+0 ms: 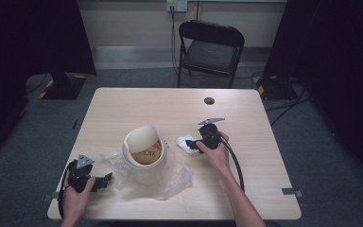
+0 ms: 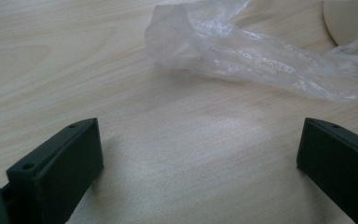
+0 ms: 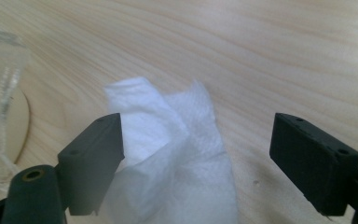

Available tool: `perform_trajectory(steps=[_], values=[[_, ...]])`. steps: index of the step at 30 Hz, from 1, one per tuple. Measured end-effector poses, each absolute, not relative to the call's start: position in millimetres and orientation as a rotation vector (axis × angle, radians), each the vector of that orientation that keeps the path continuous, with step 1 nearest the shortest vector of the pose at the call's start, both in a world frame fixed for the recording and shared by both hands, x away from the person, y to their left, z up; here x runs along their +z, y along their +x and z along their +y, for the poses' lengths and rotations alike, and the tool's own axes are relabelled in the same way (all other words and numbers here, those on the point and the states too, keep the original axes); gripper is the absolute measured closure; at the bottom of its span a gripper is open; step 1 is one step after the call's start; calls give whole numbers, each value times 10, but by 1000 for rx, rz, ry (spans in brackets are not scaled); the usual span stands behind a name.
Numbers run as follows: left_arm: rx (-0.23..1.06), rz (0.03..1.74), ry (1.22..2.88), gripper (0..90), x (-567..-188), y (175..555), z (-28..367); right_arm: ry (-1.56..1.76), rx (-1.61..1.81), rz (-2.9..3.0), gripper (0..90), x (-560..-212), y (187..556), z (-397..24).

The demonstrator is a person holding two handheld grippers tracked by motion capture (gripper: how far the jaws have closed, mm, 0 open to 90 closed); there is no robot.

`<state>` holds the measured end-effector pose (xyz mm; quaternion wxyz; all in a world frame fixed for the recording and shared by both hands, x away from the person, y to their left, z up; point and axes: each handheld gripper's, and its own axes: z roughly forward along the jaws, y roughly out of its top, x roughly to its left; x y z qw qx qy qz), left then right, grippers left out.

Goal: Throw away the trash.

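The right gripper (image 3: 196,154) is seen with its jaws spread wide, the crumpled white tissue (image 3: 168,149) lying between them on the table (image 3: 284,56); the near jaw appears to overlap the tissue's edge, though contact cannot be confirmed, and nothing is pinched yet. In the high view the same right gripper (image 1: 199,143) is held just right of the small cream bin (image 1: 144,151), with the tissue (image 1: 184,142) at its tips. The tissue is judged to be very light, soft and easily compressed, so it would best be taken at the raised, bunched fold, where layers can be gathered; a flat edge might slip out or tear. The left gripper (image 2: 200,158) is likewise spread wide over bare wood, holding nothing, with the clear plastic bag (image 2: 242,51) lying just beyond its jaws. That film is judged thin, slippery and limp.
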<state>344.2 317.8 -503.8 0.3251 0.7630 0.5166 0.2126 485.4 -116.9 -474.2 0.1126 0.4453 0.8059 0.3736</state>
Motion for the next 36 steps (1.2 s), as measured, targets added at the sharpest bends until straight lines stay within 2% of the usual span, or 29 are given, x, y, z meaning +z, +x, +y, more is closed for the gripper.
perform_trajectory(steps=[4,7,9,10,11,22,26,31,36], values=[[557,1353,2002,0,-5038,3454,3175,1299,1118,2396,207,-4799,4830,-1150],[560,1357,1999,0,-5038,3469,3167,1275,1053,2431,300,-4814,4797,-1109],[559,1358,1998,0,-5039,3472,3164,1259,1069,2420,404,-4824,4766,-1106],[559,1358,1998,0,-5039,3472,3164,1259,1069,2420,404,-4824,4766,-1106],[559,1358,1998,0,-5039,3471,3164,1252,1056,2426,476,-4834,4737,-1095],[560,1357,1998,0,-5039,3471,3165,1249,1030,2413,639,-4870,4719,-1082],[561,1357,1999,0,-5039,3471,3165,1231,1033,2418,765,-4869,4696,-1048],[562,1359,1996,0,-5039,3468,3162,1242,1067,2400,811,-4865,4699,-1032],[562,1359,1996,0,-5039,3468,3162,1267,1146,2376,816,-4808,4669,-1053]])
